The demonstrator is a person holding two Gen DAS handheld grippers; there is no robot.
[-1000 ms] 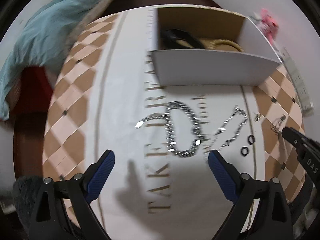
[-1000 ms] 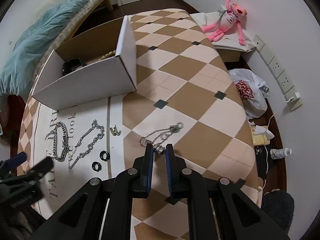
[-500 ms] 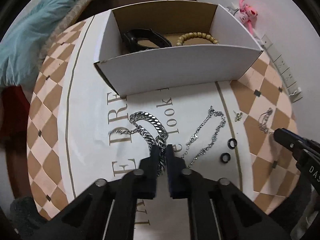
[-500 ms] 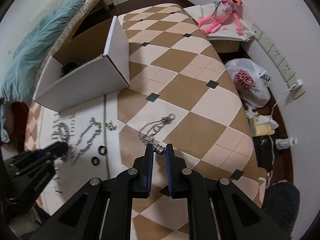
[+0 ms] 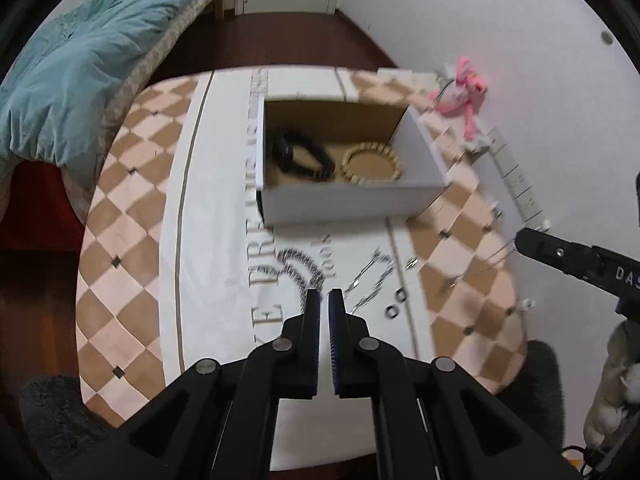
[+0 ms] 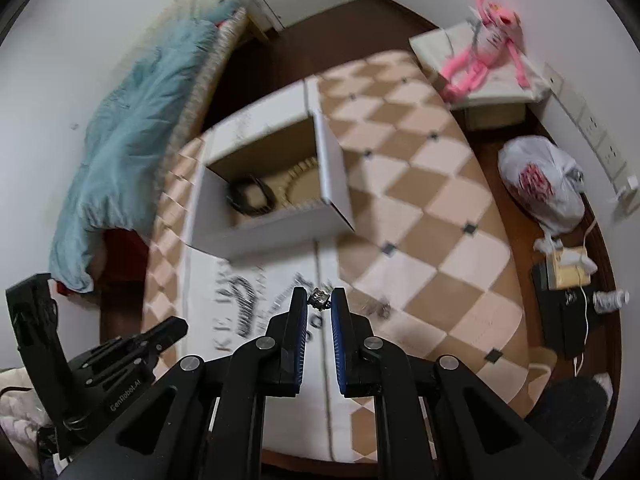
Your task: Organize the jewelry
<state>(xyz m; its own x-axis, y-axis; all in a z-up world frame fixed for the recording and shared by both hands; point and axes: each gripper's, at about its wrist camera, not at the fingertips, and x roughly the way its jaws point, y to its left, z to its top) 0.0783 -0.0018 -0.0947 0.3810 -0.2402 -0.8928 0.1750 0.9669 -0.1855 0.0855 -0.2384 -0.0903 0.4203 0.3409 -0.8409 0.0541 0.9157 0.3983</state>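
Motion blur smears the chains [image 5: 304, 270] on the cloth, and what the left claw [image 5: 324, 300] grips, perhaps nothing, stays unclear.

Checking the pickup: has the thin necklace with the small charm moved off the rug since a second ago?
Yes. The necklace charm is lifted in the right gripper, now over the white printed strip nearer the box, not on the checkered part.

The left hand-held gripper [image 5: 324, 300] is matte black plastic, with two long angular arms that narrow into flat fingers [image 5: 313, 332] lined with ribbed blue pads. Round silver screw heads mark the pivots along each arm. From the right wrist view its side bears small white lettering, partly legible. The right hand-held gripper [image 6: 319, 300] has the same build: black linkages, silver screws, blue ribbed pads [image 6: 337, 344]. From the left wrist view, its side shows white letters "DAS".
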